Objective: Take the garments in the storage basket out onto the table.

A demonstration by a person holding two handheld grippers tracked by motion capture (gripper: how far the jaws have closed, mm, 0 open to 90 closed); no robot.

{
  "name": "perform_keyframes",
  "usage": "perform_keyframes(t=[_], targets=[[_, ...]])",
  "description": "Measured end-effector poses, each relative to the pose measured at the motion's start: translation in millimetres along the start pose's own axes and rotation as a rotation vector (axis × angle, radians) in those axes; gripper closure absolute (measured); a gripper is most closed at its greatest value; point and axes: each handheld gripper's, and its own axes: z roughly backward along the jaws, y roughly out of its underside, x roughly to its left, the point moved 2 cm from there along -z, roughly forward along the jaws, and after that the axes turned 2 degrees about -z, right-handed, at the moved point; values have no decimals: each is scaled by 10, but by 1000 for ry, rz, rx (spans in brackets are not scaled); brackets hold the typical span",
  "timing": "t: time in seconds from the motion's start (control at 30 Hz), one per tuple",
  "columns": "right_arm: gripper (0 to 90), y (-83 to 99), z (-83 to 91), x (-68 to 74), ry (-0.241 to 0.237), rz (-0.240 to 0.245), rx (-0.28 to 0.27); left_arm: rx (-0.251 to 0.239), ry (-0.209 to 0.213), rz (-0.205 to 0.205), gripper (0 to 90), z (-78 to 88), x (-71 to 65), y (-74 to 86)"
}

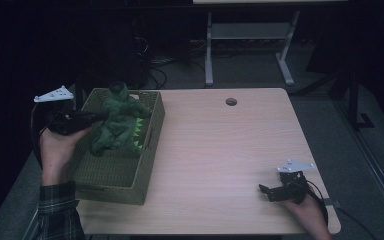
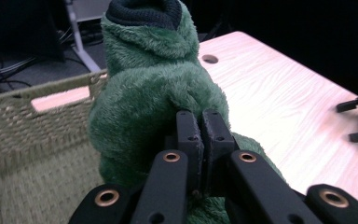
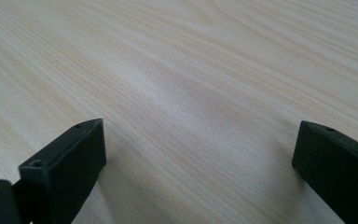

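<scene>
A green plush dinosaur (image 1: 120,122) hangs over the woven basket (image 1: 105,187) at the table's left, its bright green spikes facing right. My left gripper (image 1: 102,116) is shut on the plush's fur, coming in from the left. In the left gripper view the plush (image 2: 144,88) looms close and both jaws pinch its fur at my left gripper (image 2: 201,122). My right gripper (image 1: 266,192) rests low on the table near the front right, open, pointing left. The right gripper view has my right gripper (image 3: 200,154) with its jaws wide apart over bare wood.
The light wooden table (image 1: 220,150) has a round cable hole (image 1: 231,102) near its far edge. A white desk frame (image 1: 250,45) stands on the dark floor behind. The basket's near wall (image 2: 23,140) rises left of the plush.
</scene>
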Motion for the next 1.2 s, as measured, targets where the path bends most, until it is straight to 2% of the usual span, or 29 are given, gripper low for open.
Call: perform_keyframes(t=[0.23, 0.53, 0.9, 1.2], targets=[[23, 0, 1, -1, 0, 0, 1, -18, 38, -31, 872, 15, -131, -235], [23, 0, 1, 0, 0, 0, 1, -13, 78, -69, 872, -76, -312, -418], [23, 0, 0, -1, 0, 1, 0, -4, 131, -113, 872, -354, -593, -569], [23, 0, 0, 0, 0, 1, 0, 24, 182, -145, 872, -738, -894, -626]])
